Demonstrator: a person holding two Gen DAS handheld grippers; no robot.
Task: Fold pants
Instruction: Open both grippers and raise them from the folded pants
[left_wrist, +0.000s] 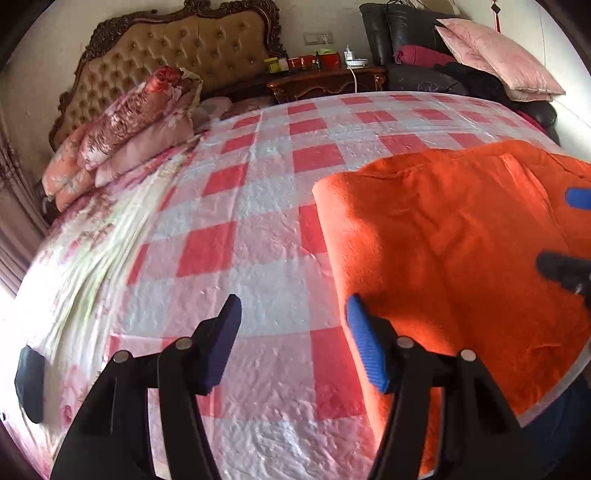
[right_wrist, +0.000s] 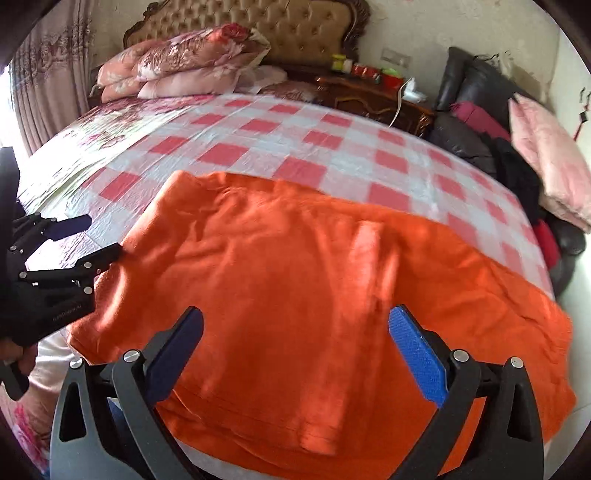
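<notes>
You're holding the left gripper (left_wrist: 293, 341) part-open at the left edge of the orange pants (right_wrist: 295, 280), gripping nothing. The right gripper (right_wrist: 295, 354) is hovering wide over the pants, lying center-right on the checked bedspread (left_wrist: 258, 240). The gripper's small lettering is unreadable.

A tufted headboard (right_wrist: 280, 29) stands against the far wall. Right of it sits a wooden nightstand (left_wrist: 325, 83), then a black sofa (right_wrist: 476, 103). Curtains (right_wrist: 48, 74) hang left, sunlit.

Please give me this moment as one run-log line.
phase: folding | item: orange fleece pants flat on checked pink-and-white bedcover | left claw: open at pants' edge, nothing gripped | right claw: open above pants
</notes>
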